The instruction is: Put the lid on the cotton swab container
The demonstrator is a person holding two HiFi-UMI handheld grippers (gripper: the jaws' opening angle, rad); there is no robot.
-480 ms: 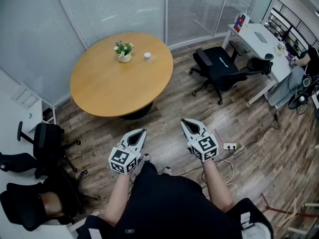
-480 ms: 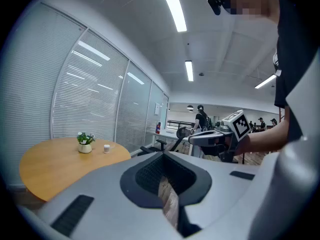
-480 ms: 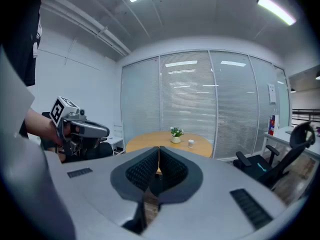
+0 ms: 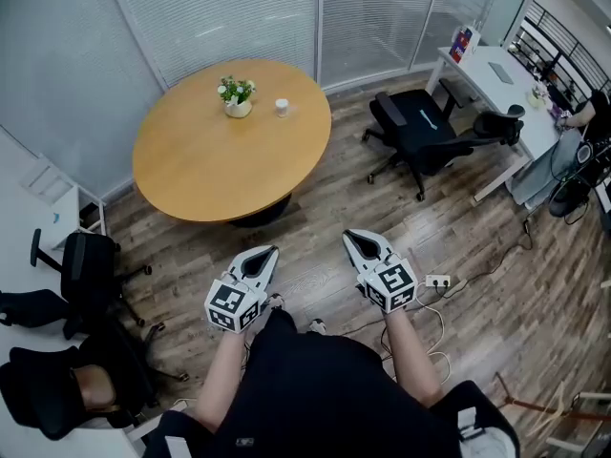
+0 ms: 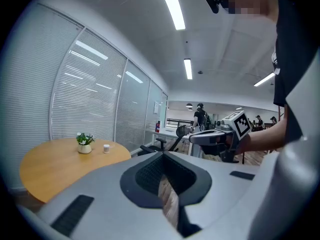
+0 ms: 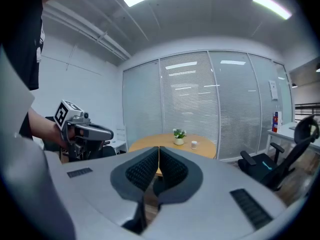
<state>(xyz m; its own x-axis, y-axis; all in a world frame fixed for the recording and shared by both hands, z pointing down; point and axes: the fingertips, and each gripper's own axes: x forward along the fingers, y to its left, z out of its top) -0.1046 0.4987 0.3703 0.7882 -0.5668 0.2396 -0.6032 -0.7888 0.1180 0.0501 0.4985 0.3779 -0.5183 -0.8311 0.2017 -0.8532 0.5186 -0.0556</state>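
Head view, nearest first: both grippers are held in front of the person's dark-clothed body, above the wood floor (image 4: 310, 256). The left gripper (image 4: 271, 252) is closed with nothing between its jaws, and the right gripper (image 4: 351, 235) is likewise closed and empty. They are kept apart, side by side, with their tips aimed toward the round table (image 4: 181, 179).

Bare floor is left between the grippers and the table's near edge. That lane is bounded on the left by black chairs (image 4: 84, 265) and on the right by a power strip (image 4: 441, 281) with its cable. Farther off, a black office chair (image 4: 420, 127) is seen beside a white desk (image 4: 496, 70).

Open tabletop is crossed before the cotton swab container (image 4: 282, 108) is reached, near the far edge. It is set just right of a potted plant (image 4: 237, 101) and apart from it. It is stood upright, long axis vertical; whether a lid is on it cannot be told. Blind-covered glass walls (image 4: 239, 17) are met just behind the table.

Against the earlier frame, grippers and container are found almost unchanged; only a slight shift of the whole view is noted.
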